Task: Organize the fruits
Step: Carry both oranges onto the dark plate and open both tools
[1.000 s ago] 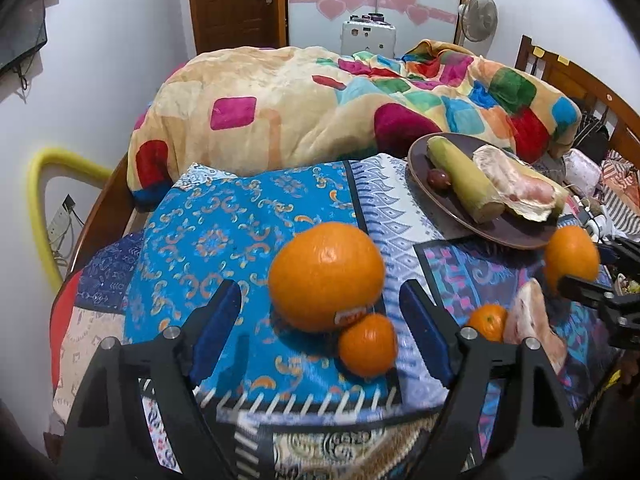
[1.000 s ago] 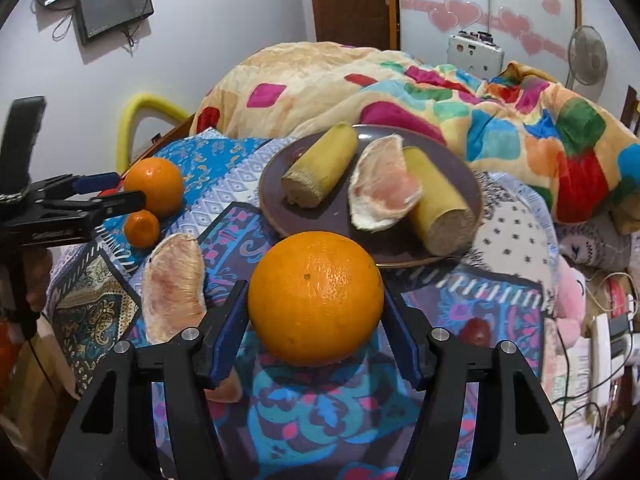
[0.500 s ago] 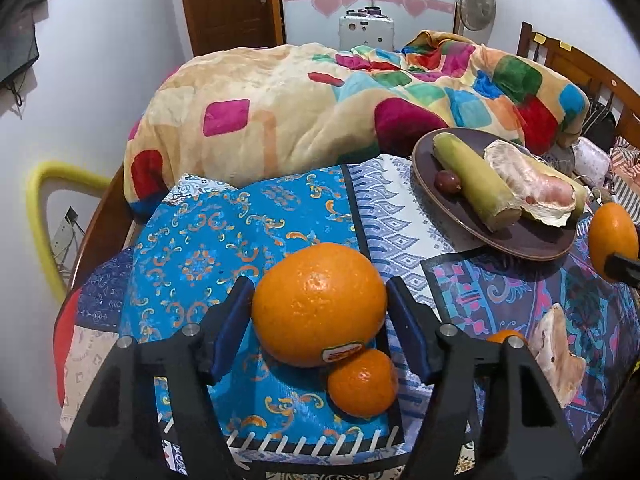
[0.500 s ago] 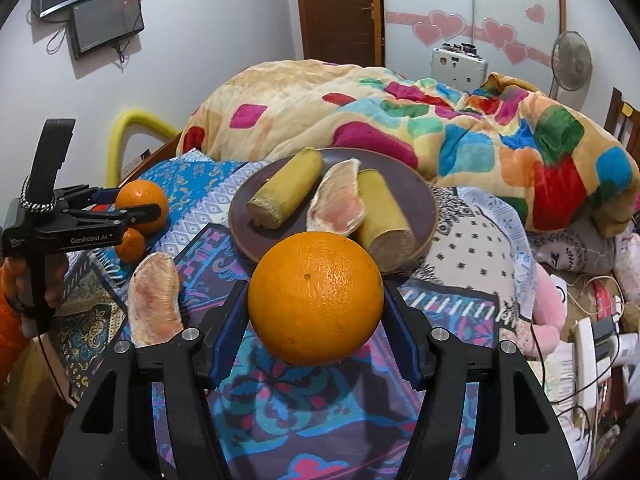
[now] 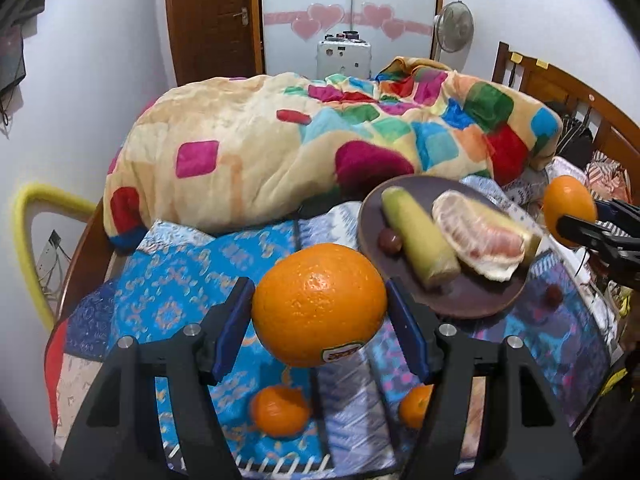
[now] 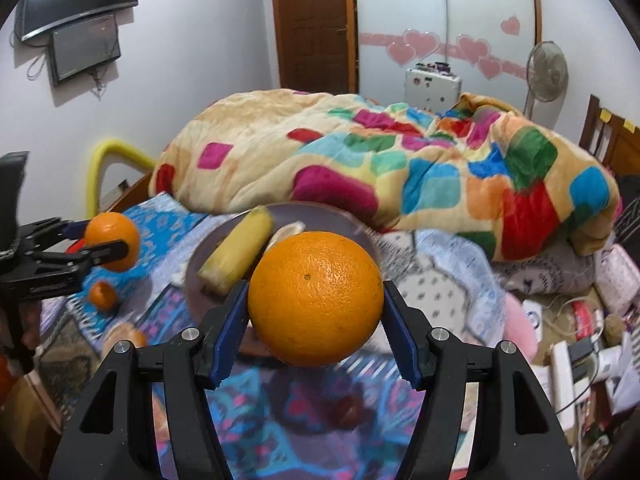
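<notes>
My left gripper [image 5: 319, 312] is shut on a large orange with a sticker [image 5: 318, 304] and holds it above the cloth, left of the brown plate [image 5: 472, 300]. The plate holds a yellow-green stalk piece [image 5: 416, 236], a peeled pomelo segment [image 5: 480, 236] and a small dark fruit [image 5: 389, 240]. My right gripper [image 6: 316, 300] is shut on another large orange [image 6: 315, 298], raised in front of the plate [image 6: 320, 216]. Two small tangerines [image 5: 280, 410] [image 5: 414, 406] lie on the cloth below my left gripper.
A patterned blue cloth [image 5: 172, 300] covers the bed's near end. A bulky colourful blanket [image 5: 320, 140] lies behind the plate. A small dark red fruit [image 6: 350, 412] lies on the cloth. Clutter and cables [image 6: 580, 340] sit at the right. A wooden headboard [image 5: 568, 92] stands far right.
My left gripper closed on the sticker orange and lifted it off the cloth toward the plate. My right gripper rose with its orange, closer to the plate.
</notes>
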### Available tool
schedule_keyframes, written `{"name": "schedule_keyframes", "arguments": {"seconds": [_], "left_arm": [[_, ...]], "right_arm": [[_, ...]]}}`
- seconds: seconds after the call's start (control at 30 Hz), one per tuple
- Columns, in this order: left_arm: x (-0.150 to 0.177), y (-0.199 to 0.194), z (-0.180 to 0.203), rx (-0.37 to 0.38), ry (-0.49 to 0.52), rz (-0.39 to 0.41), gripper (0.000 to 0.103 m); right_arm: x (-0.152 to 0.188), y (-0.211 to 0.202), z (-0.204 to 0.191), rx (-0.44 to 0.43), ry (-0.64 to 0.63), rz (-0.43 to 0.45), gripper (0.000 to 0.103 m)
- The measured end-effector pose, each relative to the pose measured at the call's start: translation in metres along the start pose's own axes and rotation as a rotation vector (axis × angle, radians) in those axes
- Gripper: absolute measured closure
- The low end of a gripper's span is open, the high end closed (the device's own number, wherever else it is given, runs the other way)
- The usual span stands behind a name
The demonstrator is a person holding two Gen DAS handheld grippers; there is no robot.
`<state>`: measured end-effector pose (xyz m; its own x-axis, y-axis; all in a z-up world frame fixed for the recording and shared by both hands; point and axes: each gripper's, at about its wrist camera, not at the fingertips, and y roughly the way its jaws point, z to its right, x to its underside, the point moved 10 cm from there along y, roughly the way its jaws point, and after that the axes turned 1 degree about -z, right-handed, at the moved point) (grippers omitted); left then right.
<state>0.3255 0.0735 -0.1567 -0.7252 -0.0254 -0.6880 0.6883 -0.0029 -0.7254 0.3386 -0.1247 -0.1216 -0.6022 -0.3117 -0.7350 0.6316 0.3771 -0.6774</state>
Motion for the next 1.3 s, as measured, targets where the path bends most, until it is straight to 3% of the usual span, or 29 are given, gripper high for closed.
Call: {"name": "schedule_keyframes", "arguments": {"seconds": [0.13, 0.33, 0.57, 0.87, 1.07, 1.3], "left_arm": [[-0.012, 0.008, 0.004, 0.022, -0.014, -0.007, 0.037], [-0.023, 0.016, 0.014, -0.005, 0.039, 0.008, 0.037], [-0.026, 0.025, 0.017, 0.011, 0.036, -0.006, 0.037], [-0.025, 0.025, 0.029, 0.010, 0.069, -0.011, 0.036], [-0.028, 0.026, 0.040, 0.019, 0.081, -0.018, 0.037], [-0.038, 0.019, 0.055, 0.026, 0.100, 0.001, 0.036]], "right_arm": [[-0.014, 0.021, 0.015, 0.040, -0.010, -0.011, 0.042], [-0.024, 0.060, 0.032, 0.061, 0.004, -0.076, 0.042], [-0.013, 0.087, 0.025, 0.044, -0.010, -0.162, 0.042], [-0.009, 0.082, 0.004, -0.015, -0.014, -0.165, 0.042], [-0.006, 0.086, 0.009, -0.063, 0.047, -0.200, 0.041], [-0.003, 0.083, 0.014, -0.047, 0.020, -0.215, 0.037]]}}
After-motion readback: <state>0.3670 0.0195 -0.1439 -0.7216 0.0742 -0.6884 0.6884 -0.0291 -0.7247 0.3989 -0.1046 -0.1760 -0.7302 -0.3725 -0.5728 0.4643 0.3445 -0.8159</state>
